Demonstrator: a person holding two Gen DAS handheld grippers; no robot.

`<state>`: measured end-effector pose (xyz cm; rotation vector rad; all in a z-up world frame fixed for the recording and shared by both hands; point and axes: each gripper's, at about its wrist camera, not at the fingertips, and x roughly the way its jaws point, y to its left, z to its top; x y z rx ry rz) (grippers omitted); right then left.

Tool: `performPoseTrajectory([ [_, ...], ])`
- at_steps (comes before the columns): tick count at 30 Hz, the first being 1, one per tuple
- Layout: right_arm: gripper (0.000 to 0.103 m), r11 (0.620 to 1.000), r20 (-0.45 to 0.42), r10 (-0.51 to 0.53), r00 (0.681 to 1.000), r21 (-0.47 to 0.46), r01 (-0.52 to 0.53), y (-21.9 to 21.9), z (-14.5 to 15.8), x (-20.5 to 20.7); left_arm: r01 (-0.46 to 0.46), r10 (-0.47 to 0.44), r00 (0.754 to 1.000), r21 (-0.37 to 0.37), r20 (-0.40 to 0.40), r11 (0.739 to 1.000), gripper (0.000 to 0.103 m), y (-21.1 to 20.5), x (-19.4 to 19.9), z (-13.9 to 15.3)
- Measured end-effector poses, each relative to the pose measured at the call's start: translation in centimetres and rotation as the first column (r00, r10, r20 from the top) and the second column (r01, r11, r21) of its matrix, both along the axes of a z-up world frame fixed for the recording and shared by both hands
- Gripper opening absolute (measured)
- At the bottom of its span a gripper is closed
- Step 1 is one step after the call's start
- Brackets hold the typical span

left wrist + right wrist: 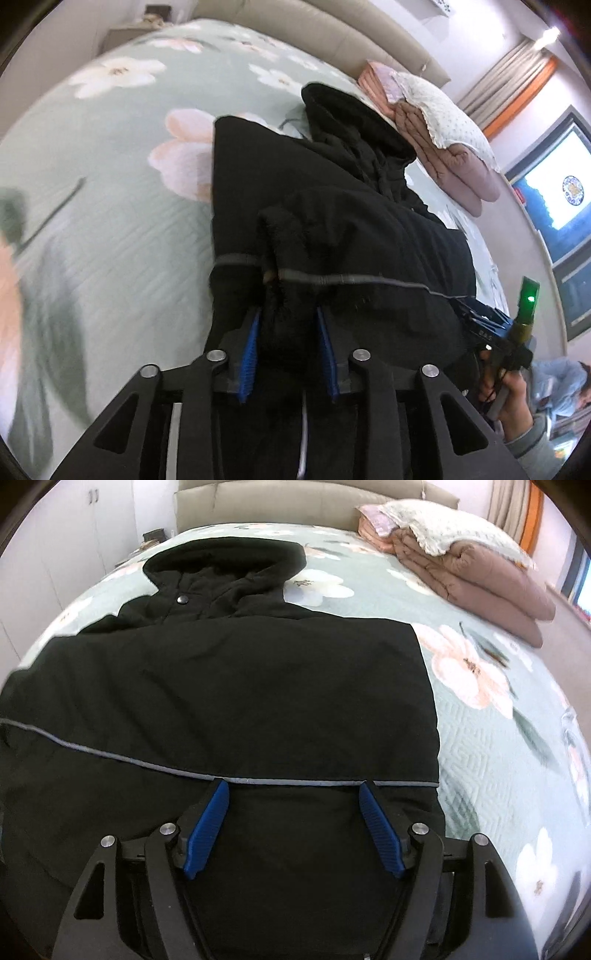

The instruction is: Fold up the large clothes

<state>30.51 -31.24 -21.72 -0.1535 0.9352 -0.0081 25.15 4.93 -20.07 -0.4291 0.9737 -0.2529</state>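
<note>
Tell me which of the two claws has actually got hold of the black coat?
The left gripper: black coat fabric is bunched between its jaws. The right gripper hangs open above the coat.

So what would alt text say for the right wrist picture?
A black hooded jacket lies spread on a bed with a pale green floral bedspread, hood toward the headboard. The right hand-held gripper, blue pads open, hovers over the jacket's lower part near a grey stripe. Folded brown quilts sit far right.
</note>
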Motion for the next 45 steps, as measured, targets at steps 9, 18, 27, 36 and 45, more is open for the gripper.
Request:
performPoseTrajectory([
  [9,0.079,0.992,-0.021,-0.084,0.996,0.097,0.086,0.7,4.1,-4.5,-0.008,-0.008,0.994,0.152,0.107,0.988,0.052,0.7,-8.5,8.8],
  [18,0.078,0.997,0.07,0.011,0.998,0.078,-0.016,4.2,1.3,-1.7,0.099,-0.121,0.981,0.146,0.153,0.984,0.063,-5.2,2.1,4.4],
  [27,0.081,0.996,0.038,0.025,0.999,0.086,-0.028,4.8,-0.6,-1.0,0.144,-0.175,0.981,0.281,0.085,0.949,0.063,-6.3,4.5,0.0],
  [36,0.074,0.966,0.042,0.003,0.999,0.257,-0.014,1.2,11.4,8.4,0.133,-0.153,0.973,0.124,0.175,0.983,0.063,-4.1,12.0,13.3],
  [45,0.074,0.955,-0.064,-0.055,0.996,0.288,0.071,-0.1,8.7,27.7,0.006,-0.01,0.998,0.072,0.054,0.997,0.063,-2.9,30.0,10.3],
])
